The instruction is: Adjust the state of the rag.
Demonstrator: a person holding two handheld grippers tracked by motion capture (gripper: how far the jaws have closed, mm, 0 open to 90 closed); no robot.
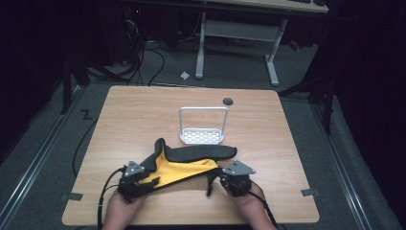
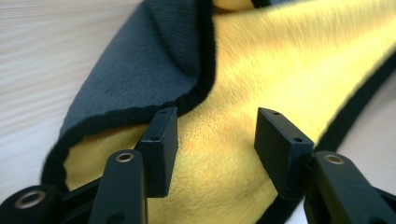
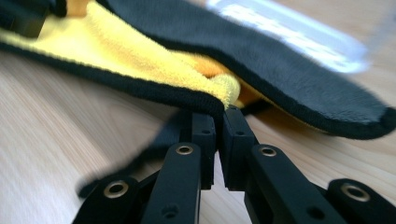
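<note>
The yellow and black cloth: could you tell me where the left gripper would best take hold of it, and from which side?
Best at the cloth's near left corner, probably coming in low from the person's side. There the black hem lies flat on the table with yellow face up, and the left gripper hangs open over it. The right gripper is shut on the opposite corner's hem, so both ends would be gripped.

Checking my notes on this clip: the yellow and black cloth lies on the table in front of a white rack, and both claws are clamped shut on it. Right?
Not quite. The left gripper view shows the left claw open over the cloth; the right claw is shut on the cloth's edge. The white rack does stand behind it.
</note>
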